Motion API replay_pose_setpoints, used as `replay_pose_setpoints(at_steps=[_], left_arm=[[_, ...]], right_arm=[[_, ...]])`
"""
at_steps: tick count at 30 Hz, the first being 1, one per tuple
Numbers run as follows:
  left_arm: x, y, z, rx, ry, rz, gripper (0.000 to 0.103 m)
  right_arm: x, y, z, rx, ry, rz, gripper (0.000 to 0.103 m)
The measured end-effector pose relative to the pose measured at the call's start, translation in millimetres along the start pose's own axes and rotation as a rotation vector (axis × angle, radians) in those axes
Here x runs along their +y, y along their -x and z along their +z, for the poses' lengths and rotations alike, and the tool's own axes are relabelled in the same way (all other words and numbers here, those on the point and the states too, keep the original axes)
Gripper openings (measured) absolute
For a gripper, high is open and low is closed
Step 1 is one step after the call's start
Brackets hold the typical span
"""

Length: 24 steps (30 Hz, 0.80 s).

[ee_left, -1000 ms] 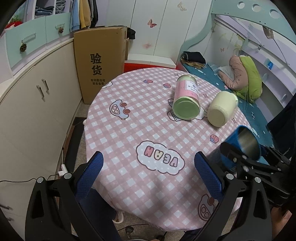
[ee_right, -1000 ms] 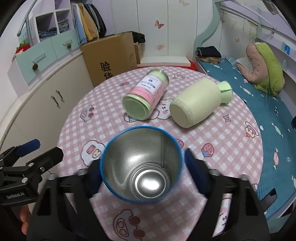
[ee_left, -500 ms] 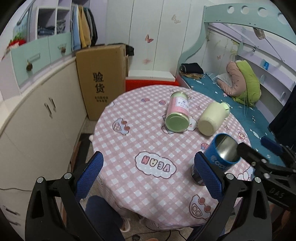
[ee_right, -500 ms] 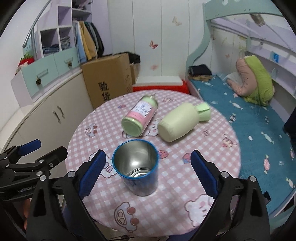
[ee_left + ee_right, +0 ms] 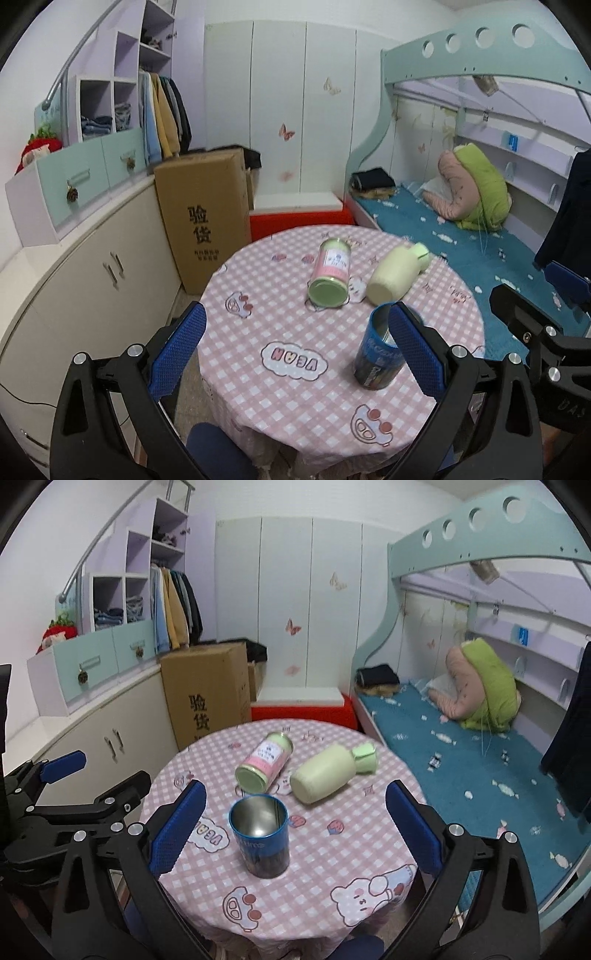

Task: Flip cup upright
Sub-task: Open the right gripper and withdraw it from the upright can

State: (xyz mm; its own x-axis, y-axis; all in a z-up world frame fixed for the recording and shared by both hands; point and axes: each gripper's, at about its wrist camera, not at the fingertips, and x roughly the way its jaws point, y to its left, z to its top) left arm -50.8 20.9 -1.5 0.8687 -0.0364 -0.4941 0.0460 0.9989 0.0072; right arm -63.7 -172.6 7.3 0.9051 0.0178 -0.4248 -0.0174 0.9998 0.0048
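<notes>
Blue cup (image 5: 260,840) stands upright on the round pink-checked table (image 5: 332,864) beside the bunk bed (image 5: 461,746), both grippers spread, holding nothing

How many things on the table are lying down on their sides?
2. The pink jar lies near the table's middle, and the pale green bottle lies just right of it. The blue cup stands upright in front of them.

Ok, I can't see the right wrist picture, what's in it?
A blue metal cup stands upright on a pink checked table, between the open right hand-held gripper. Behind it, a pink jar and pale green bottle lie tipped over.
</notes>
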Motion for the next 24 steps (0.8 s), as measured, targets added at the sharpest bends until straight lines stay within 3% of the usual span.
replay_pose_setpoints(at_steps=[10, 24], left_arm=[[-5, 24, 5, -0.064, -0.012, -0.003, 0.095], [-6, 34, 9, -0.116, -0.012, 0.005, 0.095]], right_arm=[[1, 33, 6, -0.068, -0.003, -0.018, 0.098], [5, 43, 11, -0.096, -0.008, -0.032, 0.098]])
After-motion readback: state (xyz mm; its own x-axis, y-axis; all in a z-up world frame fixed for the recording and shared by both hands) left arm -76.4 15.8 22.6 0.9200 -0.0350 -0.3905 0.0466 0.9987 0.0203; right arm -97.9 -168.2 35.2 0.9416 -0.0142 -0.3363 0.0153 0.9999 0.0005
